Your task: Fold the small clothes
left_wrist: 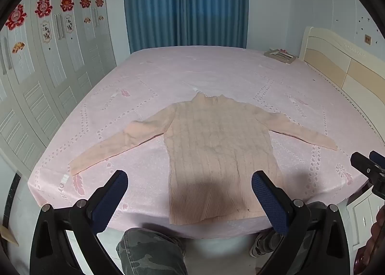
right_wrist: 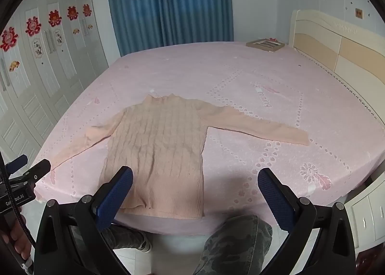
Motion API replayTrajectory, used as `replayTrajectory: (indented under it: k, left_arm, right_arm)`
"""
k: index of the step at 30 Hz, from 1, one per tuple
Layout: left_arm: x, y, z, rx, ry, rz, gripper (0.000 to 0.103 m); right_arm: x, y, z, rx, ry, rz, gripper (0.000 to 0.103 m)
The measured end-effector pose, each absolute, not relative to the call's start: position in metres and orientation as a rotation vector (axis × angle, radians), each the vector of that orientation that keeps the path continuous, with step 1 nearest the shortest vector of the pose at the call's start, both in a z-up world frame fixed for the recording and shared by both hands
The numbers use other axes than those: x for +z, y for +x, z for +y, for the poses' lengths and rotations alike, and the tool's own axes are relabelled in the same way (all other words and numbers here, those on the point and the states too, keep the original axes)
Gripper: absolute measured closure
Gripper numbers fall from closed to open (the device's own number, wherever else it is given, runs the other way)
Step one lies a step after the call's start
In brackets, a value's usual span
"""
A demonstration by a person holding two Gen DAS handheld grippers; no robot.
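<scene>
Sweater (left_wrist: 216, 145), pale peach cable knit, lies flat on a pink patterned bedsheet (left_wrist: 192, 70), filling the middle of both views. Its hem sits at the near edge of the bed, its high neck points toward blue curtains (left_wrist: 185, 3) at top centre, and both sleeves spread outward to the left and right. Left gripper (left_wrist: 189, 184) hangs above the hem at the bottom of its own view, jaws spread wide and holding nothing. Right gripper (right_wrist: 195, 182) hovers above the hem's right corner, jaws likewise spread wide and empty. White wardrobe doors (left_wrist: 48, 58) with red paper cutouts fill the left side. A cream headboard (left_wrist: 336, 58) stands at upper right. Camouflage trouser legs (left_wrist: 149, 251) show at the bottom.
</scene>
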State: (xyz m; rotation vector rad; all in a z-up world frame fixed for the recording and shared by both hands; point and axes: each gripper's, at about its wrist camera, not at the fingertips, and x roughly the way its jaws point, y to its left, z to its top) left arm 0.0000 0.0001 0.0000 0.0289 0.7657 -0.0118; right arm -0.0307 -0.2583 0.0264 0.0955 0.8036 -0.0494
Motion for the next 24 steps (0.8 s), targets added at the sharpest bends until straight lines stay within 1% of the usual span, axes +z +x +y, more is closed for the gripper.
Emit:
replayTrajectory:
  k: [14, 24]
  left_arm:
    - [-0.0009, -0.0045, 0.0023, -0.016, 0.037, 0.754, 0.000]
    - [-0.0025, 0.0007, -0.0002, -0.022, 0.033, 0.780, 0.000]
  right_arm:
    - [0.0267, -0.0305, -0.2596, -0.038, 0.105, 0.801, 0.001]
    - [0.0286, -0.0306, -0.2592, -0.043, 0.106, 0.797, 0.001]
